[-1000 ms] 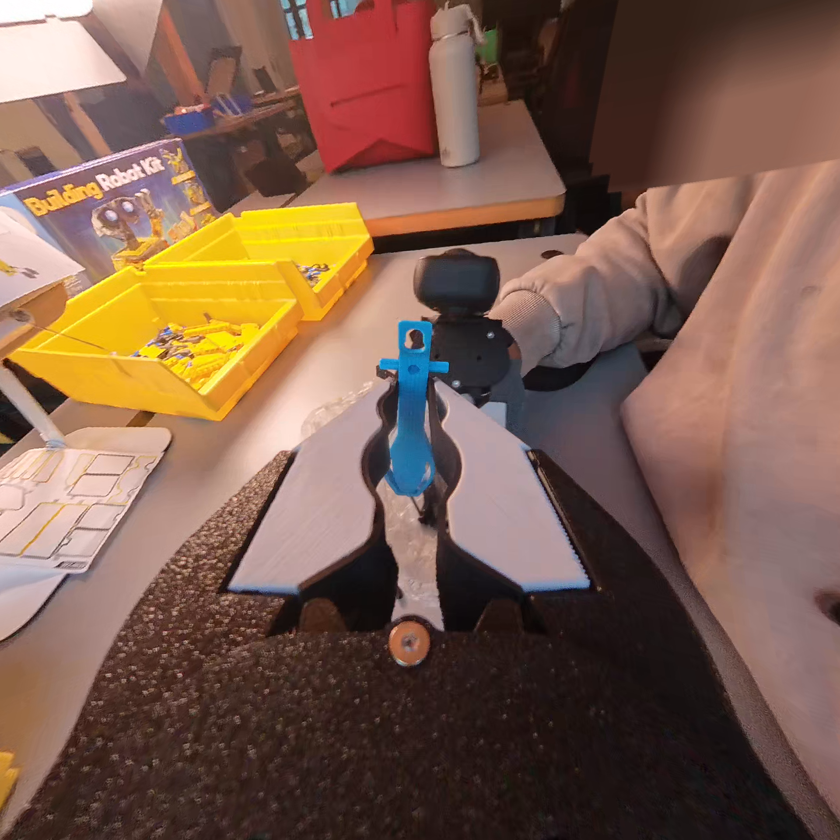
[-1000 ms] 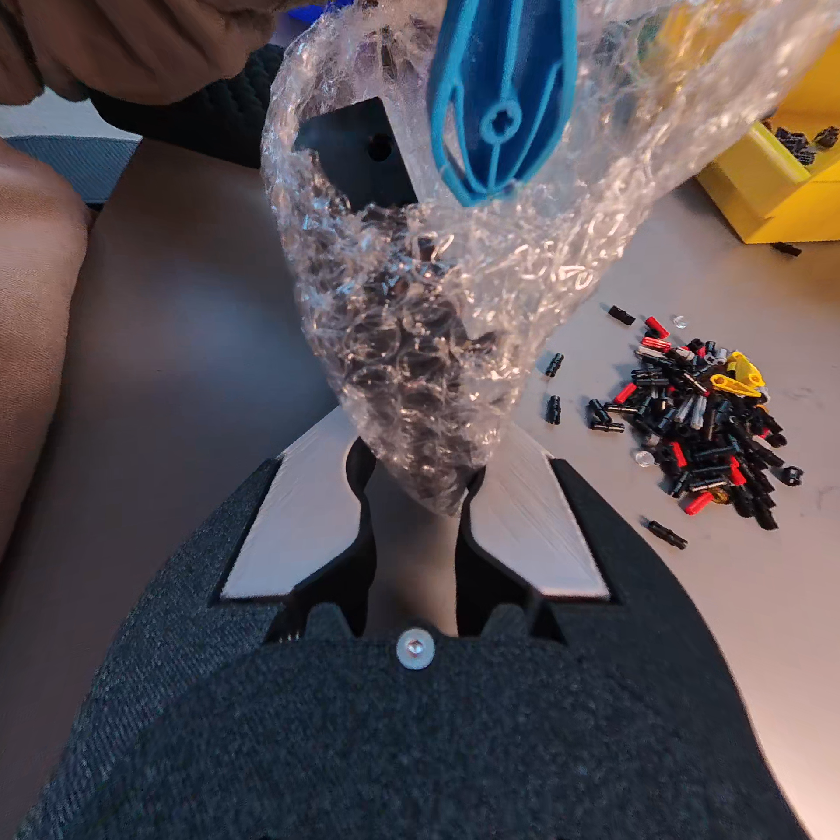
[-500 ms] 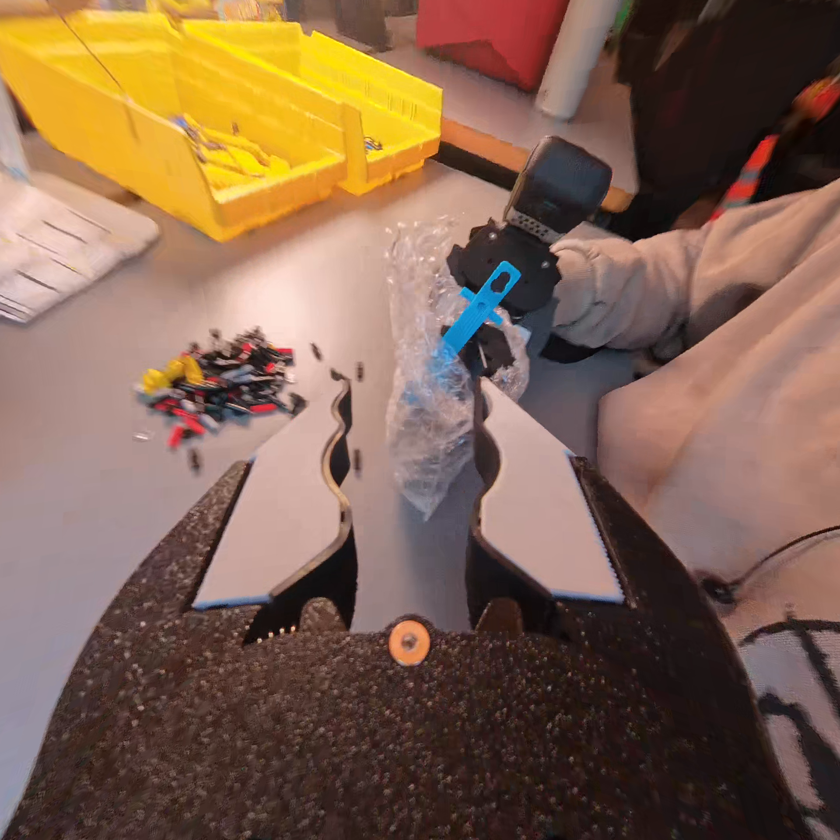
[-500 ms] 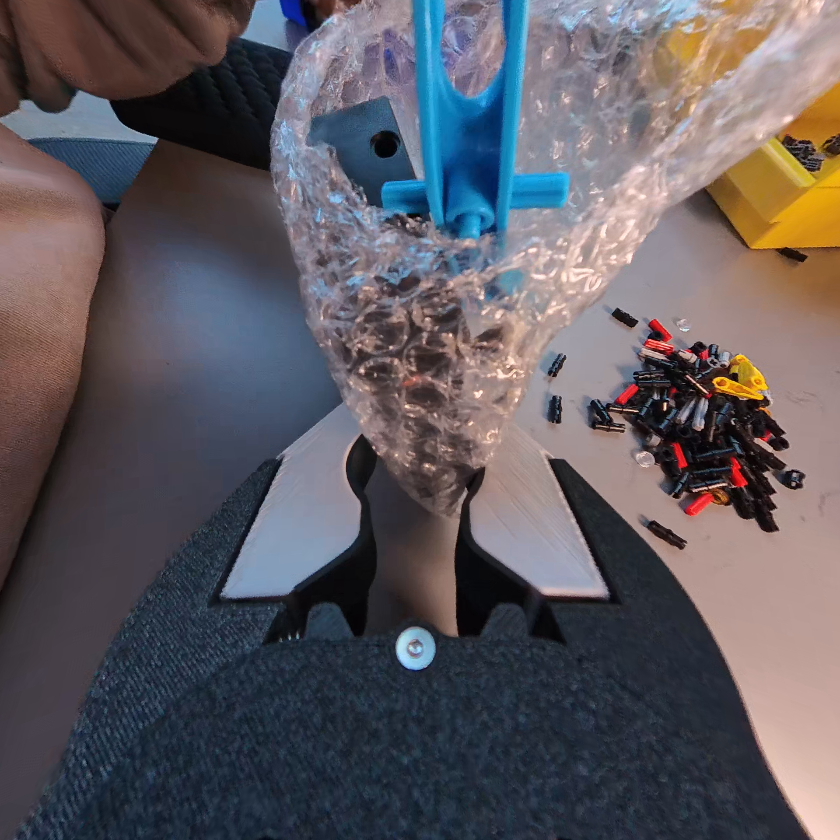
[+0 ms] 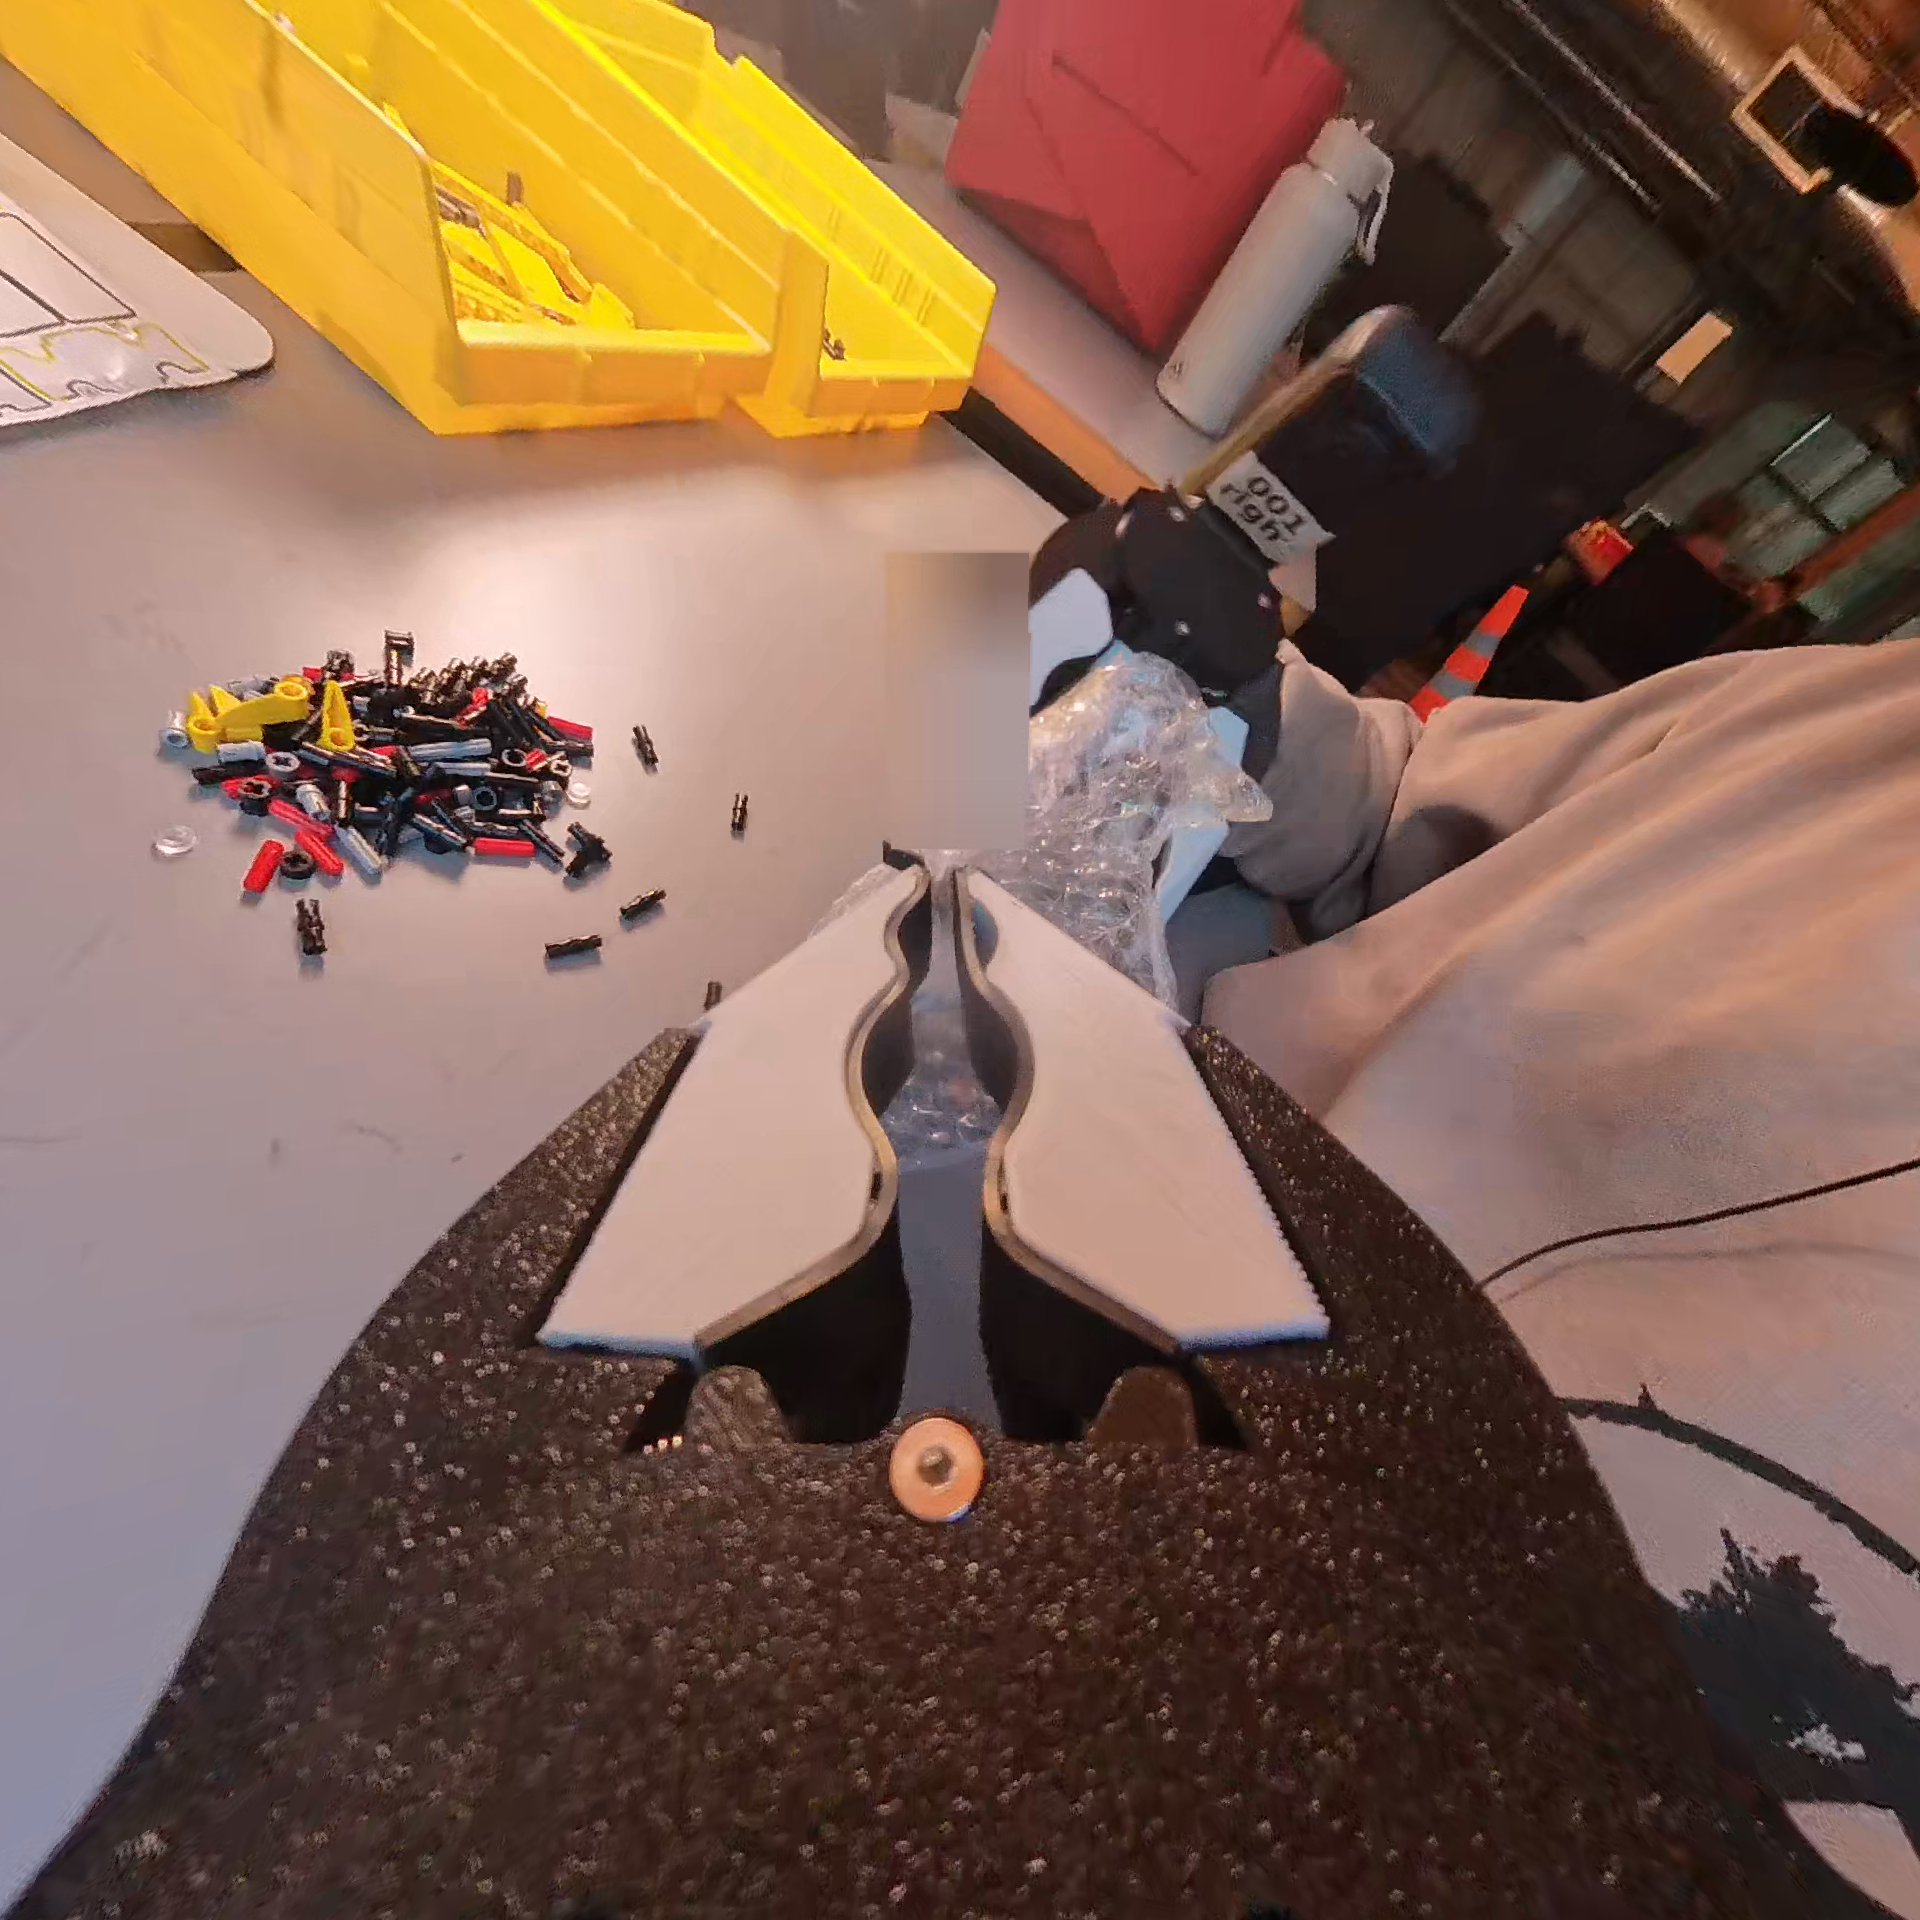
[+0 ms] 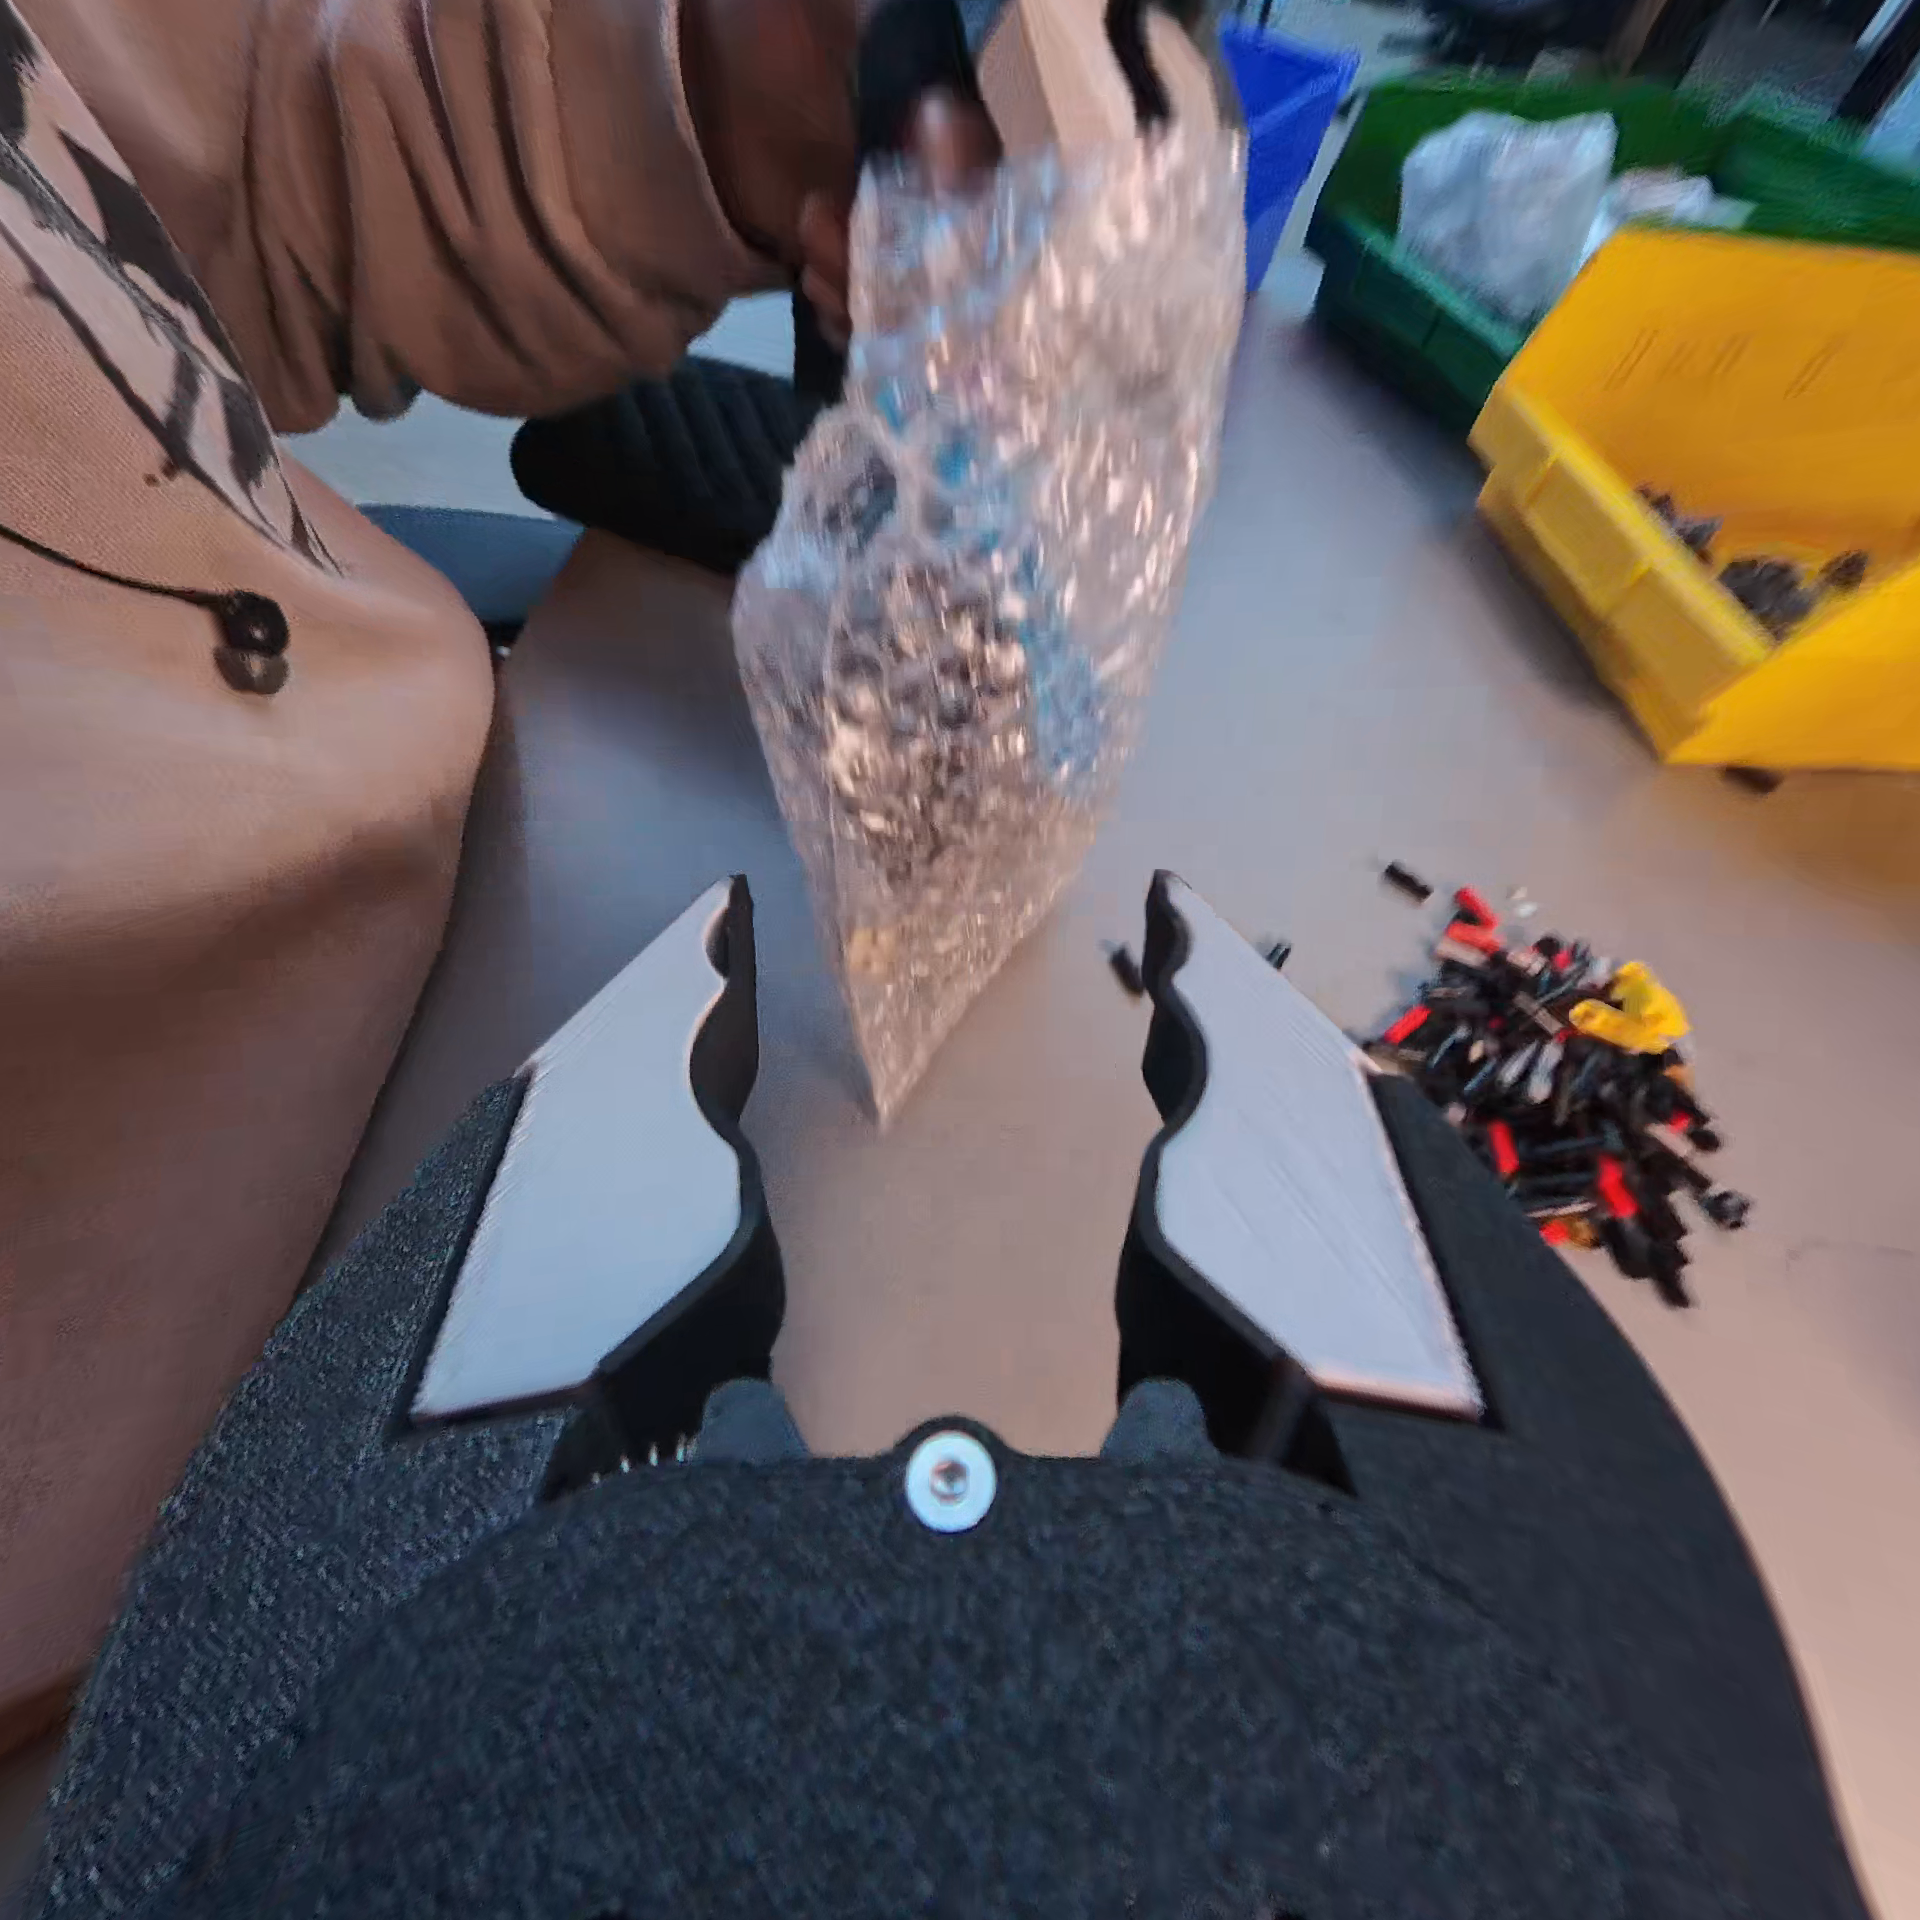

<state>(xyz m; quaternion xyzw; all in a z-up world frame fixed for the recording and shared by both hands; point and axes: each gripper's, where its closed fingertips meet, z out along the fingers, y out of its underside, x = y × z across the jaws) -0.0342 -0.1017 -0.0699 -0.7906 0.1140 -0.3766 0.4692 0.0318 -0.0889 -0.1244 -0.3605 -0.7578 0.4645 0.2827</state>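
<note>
The left tongs (image 5: 940,878) are closed down to a thin gap, pinching the top edge of a clear bubble-wrap bag (image 6: 987,623); crinkled film shows in the gap between their pale fingers (image 5: 769,1132). In the right wrist view the bag hangs from that grip (blurred) with dark small parts and something blue inside. Its bottom corner is at or just above the grey worktop (image 5: 312,1091); I cannot tell which.

The right tongs (image 6: 948,883) are spread wide and hold nothing. The bag's lower end hangs in the gap ahead of their tips, and contact with either finger is not clear.

Pose: the left tool is tilted and points toward the right tool, which shows beyond its tips. The right tool sits low and aims forward over the worktop. A beige sleeve (image 5: 1558,883) lies right of the left tongs.

- A loose pile of small black, red, grey and yellow plastic pins and connectors (image 6: 1538,1091) lies on the worktop just right of the right tongs (left of the left tongs, a few strays nearer).
- Yellow plastic bins (image 5: 623,343) sit well beyond the pile.
- A white bottle (image 5: 1268,281) and a red bag (image 5: 1122,156) stand far ahead of the left tongs.
</note>
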